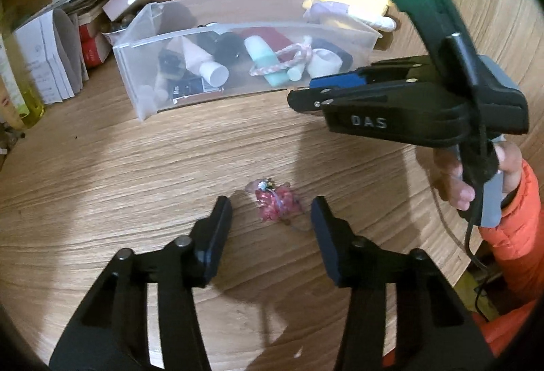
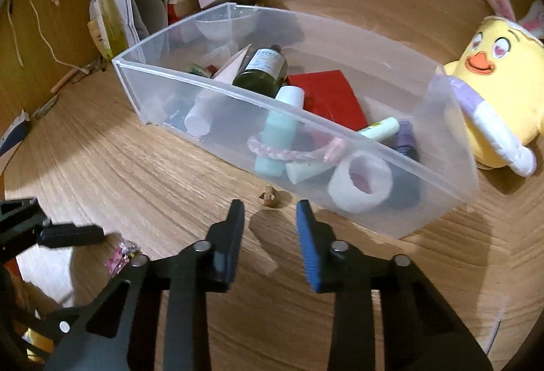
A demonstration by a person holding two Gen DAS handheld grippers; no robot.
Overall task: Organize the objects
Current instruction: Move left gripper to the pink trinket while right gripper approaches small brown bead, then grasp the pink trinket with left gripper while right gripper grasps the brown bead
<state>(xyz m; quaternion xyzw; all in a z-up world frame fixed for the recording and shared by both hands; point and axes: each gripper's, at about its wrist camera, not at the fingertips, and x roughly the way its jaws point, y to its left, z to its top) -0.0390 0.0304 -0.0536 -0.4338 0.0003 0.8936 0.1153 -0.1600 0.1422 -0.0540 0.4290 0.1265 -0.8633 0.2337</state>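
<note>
Bin [image 2: 452, 146] holding most items already. Still lying outside: pink trinket [image 1: 277, 202] at 12 o'clock between spread left gripper [image 1: 272, 213]; right gripper [image 2: 270, 211] gaping, pinching nothing.

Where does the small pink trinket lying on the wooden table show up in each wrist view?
Left wrist view: pink trinket lies lower centre, between the left hand-held gripper's open fingers.
Right wrist view: pink trinket sits at lower left, partly hidden by a finger linkage.
Shared landmark: the clear plastic bin, beyond it in both.
</note>
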